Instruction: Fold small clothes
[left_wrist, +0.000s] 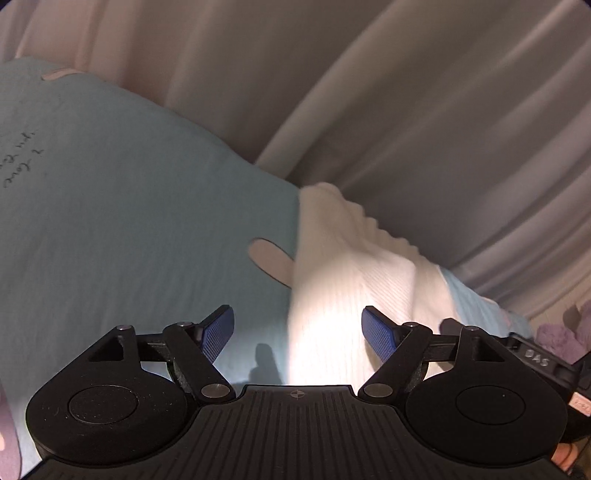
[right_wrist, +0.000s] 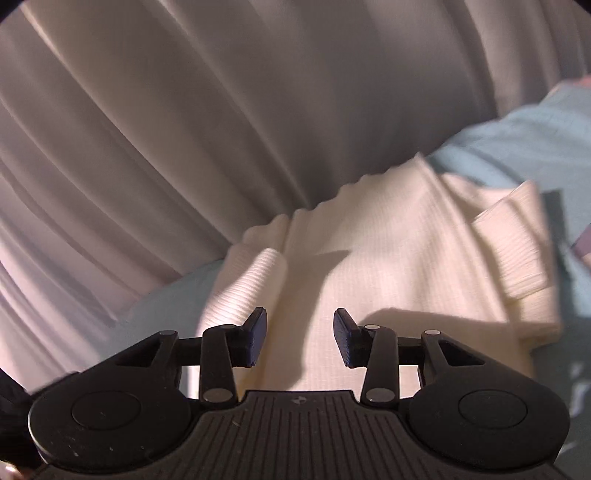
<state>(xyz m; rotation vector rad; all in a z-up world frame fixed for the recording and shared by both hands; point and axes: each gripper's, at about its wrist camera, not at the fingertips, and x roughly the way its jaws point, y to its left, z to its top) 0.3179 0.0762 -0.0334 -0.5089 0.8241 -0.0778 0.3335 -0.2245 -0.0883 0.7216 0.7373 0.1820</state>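
Note:
A small white ribbed garment (left_wrist: 343, 273) lies on a light blue sheet (left_wrist: 129, 206). In the right wrist view the garment (right_wrist: 388, 251) lies partly folded, with a ribbed cuff (right_wrist: 517, 243) turned over at the right. My left gripper (left_wrist: 297, 332) is open and empty, low over the garment's left edge where it meets the sheet. My right gripper (right_wrist: 300, 338) is open and empty, just above the garment's near part. The right gripper's body (left_wrist: 539, 360) shows at the right edge of the left wrist view.
Pale pleated curtains (right_wrist: 184, 129) hang close behind the bed's far edge. The blue sheet (right_wrist: 535, 147) carries handwriting print (left_wrist: 22, 162) and pale rounded shapes (left_wrist: 273, 260). A purple fluffy thing (left_wrist: 565, 332) lies at the far right.

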